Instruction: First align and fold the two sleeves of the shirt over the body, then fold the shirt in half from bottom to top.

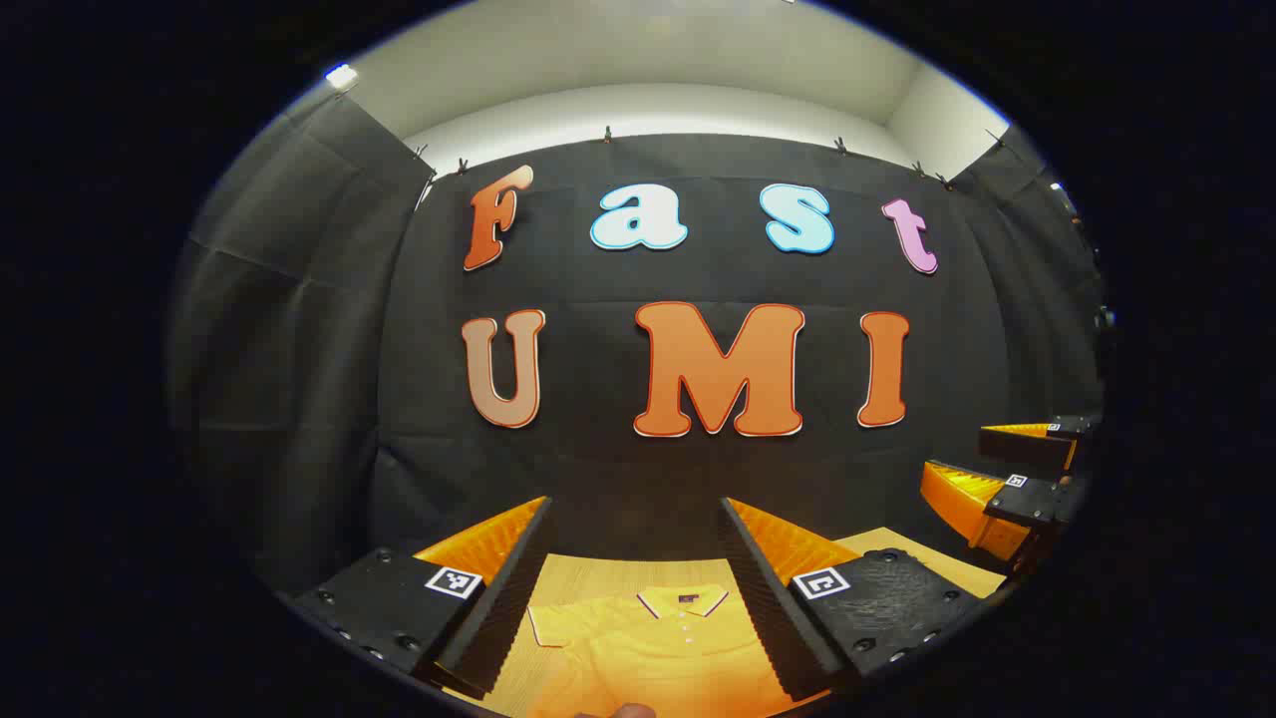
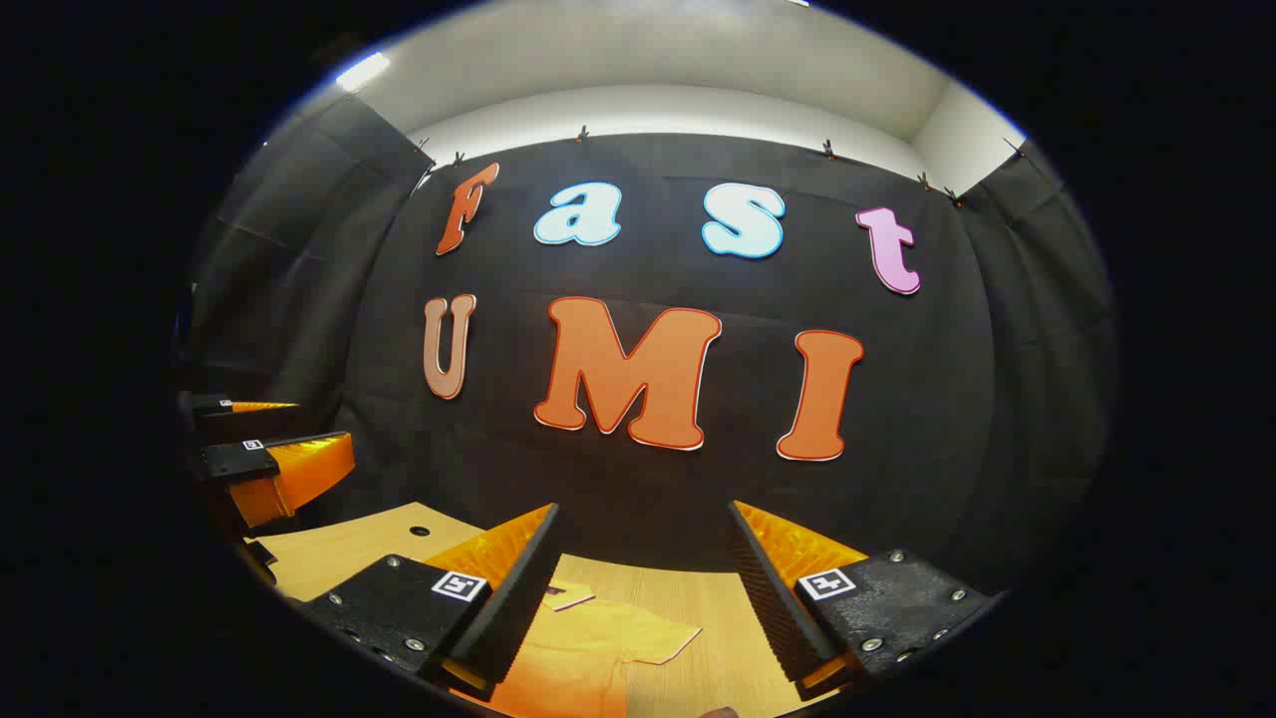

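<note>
The yellow shirt is lying flat on the wooden worktop, collar toward the booth wall, and nothing is looking folded yet — one sleeve is spreading out to the side in the right gripper view. The left gripper and the right gripper are both hovering above the cloth with jaws standing wide apart, gripping nothing. By my reading the task is only beginning — both sleeve folds and the bottom-to-top fold are remaining.
</note>
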{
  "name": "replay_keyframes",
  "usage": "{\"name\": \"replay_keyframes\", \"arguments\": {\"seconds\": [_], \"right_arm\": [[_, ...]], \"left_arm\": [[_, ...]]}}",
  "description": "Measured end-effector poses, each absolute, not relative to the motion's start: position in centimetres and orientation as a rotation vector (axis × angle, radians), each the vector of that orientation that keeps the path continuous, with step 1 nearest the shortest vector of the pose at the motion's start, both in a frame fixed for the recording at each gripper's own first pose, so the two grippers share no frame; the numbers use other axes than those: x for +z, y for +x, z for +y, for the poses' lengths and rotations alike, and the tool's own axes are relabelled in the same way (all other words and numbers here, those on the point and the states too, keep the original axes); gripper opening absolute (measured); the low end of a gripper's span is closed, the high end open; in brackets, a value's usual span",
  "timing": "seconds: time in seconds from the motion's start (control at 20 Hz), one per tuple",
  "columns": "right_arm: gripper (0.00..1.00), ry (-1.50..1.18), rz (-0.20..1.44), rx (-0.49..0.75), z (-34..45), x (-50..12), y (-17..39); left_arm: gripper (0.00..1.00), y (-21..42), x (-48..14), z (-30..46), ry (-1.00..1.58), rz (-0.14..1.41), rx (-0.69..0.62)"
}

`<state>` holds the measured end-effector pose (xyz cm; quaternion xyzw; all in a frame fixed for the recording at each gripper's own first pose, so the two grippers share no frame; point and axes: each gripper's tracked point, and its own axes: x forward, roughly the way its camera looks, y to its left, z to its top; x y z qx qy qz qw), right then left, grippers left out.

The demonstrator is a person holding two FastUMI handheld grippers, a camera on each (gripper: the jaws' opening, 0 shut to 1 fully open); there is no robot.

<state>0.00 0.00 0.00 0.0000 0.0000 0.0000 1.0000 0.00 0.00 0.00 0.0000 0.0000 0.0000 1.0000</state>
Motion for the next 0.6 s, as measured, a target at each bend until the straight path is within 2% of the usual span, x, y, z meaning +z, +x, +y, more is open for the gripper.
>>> {"name": "replay_keyframes", "arguments": {"seconds": [0.6], "right_arm": [[0.98, 0.004, 0.032, 0.015, 0.7, -1.6, 1.0]], "left_arm": [[0.98, -0.2, -0.4, -0.9, -0.073, -0.003, -0.067]]}}
